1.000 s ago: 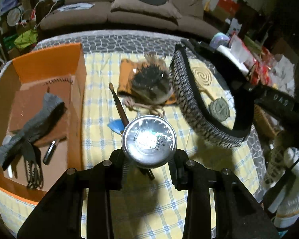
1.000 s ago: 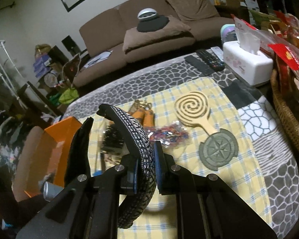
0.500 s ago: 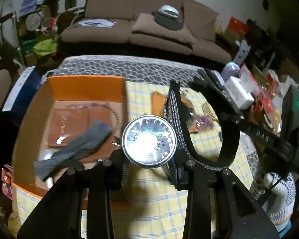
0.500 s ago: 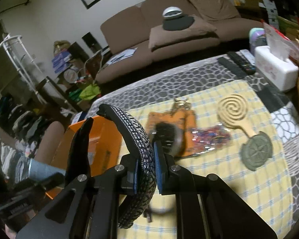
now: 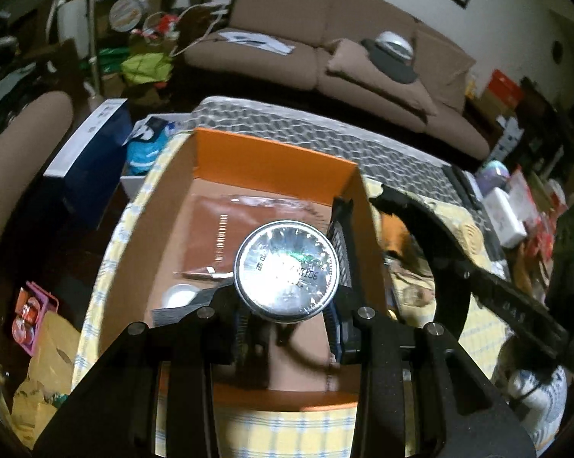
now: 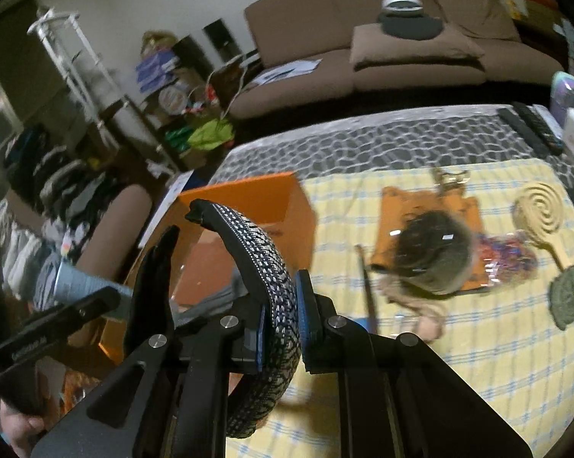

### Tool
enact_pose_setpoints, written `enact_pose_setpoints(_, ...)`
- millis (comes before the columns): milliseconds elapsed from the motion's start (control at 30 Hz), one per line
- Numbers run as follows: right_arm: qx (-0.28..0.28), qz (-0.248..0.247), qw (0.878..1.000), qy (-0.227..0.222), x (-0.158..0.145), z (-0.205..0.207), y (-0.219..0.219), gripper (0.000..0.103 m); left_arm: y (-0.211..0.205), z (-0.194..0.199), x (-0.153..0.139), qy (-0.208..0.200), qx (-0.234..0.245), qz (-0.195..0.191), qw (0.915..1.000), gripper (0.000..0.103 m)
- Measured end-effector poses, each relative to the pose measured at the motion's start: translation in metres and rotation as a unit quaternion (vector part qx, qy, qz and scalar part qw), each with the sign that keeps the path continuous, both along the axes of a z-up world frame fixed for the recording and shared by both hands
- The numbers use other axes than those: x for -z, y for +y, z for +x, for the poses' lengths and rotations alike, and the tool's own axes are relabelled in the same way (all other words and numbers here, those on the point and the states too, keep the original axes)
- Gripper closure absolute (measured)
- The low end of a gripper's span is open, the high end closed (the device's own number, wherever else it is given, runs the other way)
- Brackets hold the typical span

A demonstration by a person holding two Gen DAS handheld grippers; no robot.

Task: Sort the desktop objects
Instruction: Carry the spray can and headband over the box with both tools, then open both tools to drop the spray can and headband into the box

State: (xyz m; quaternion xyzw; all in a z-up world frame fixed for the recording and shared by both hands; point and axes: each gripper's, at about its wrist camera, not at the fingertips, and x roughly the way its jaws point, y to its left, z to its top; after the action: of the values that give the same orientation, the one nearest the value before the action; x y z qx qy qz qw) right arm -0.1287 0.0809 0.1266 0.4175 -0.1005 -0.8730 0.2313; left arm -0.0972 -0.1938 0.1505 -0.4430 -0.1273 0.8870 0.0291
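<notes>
A round silver tin (image 5: 287,271) is held between the pads of the left gripper (image 5: 287,328), lid toward the camera, above the open orange box (image 5: 271,156). The jaws are closed partway onto its sides. The tin is judged stiff and light, but its smooth metal wall is likely slippery, so a hold across the widest part of the rim seems the safest; a grip nearer the lid edge could let it tip out.

A black-and-white woven headband (image 6: 271,286) is pinched in the right gripper (image 6: 281,328), whose jaws are drawn almost together on the band's thin arc. The band is judged springy and light; the middle of the arc, where it is taken now, keeps it balanced, while the free ends curve up and away toward the box.

Inside the box a brown packet (image 5: 225,229) and a grey folded cloth (image 5: 180,309) are seen beneath the tin. To the right of the box, on the yellow checked tablecloth (image 6: 477,351), an orange pouch (image 6: 409,206), a dark fuzzy object (image 6: 432,259), a brush handle (image 6: 367,286), a wooden spiral piece (image 6: 539,210) and a round grey coaster (image 6: 569,290) are left unsorted. A brown sofa (image 6: 401,49) stands at the far side.
</notes>
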Motion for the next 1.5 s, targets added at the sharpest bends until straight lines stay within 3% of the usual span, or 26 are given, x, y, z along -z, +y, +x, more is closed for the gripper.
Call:
enact_pose_setpoints(467, -0.064, 0.089, 0.994, -0.016, 0.043, -0.002, -0.096, 0.09, -0.067, -0.02, 0.047, -0.041, -0.046, 0.005, 0.9981, 0.071)
enact_pose_setpoints(767, -0.075, 0.151, 0.985, -0.025, 0.068, -0.004, -0.117, 0.09, -0.069, -0.039, 0.062, -0.056, -0.037, -0.008, 0.9977, 0.071)
enact_pose_setpoints(967, -0.081, 0.165, 0.983, -0.019, 0.07, 0.001, -0.117, 0.077, -0.059, -0.05, 0.063, -0.055, -0.017, -0.008, 0.9983, 0.071)
enact_pose_setpoints(1067, -0.08, 0.161, 0.984, -0.014, 0.065, 0.002, -0.115, 0.074, -0.058, -0.053, 0.067, -0.057, -0.009, 0.017, 0.9982, 0.06)
enact_pose_setpoints(1133, -0.077, 0.153, 0.985, -0.009, 0.061, 0.003, -0.112, 0.074, -0.06, -0.054, 0.069, -0.057, -0.011, 0.025, 0.998, 0.046)
enact_pose_setpoints(1400, -0.063, 0.123, 0.99, 0.006, 0.044, 0.001, -0.1, 0.065, -0.064, -0.05, 0.063, -0.051, -0.02, 0.031, 0.998, 0.043)
enact_pose_setpoints(1500, -0.059, 0.119, 0.991, 0.011, 0.042, 0.002, -0.096, 0.052, -0.06, -0.047, 0.059, -0.046, -0.019, 0.022, 0.9985, 0.036)
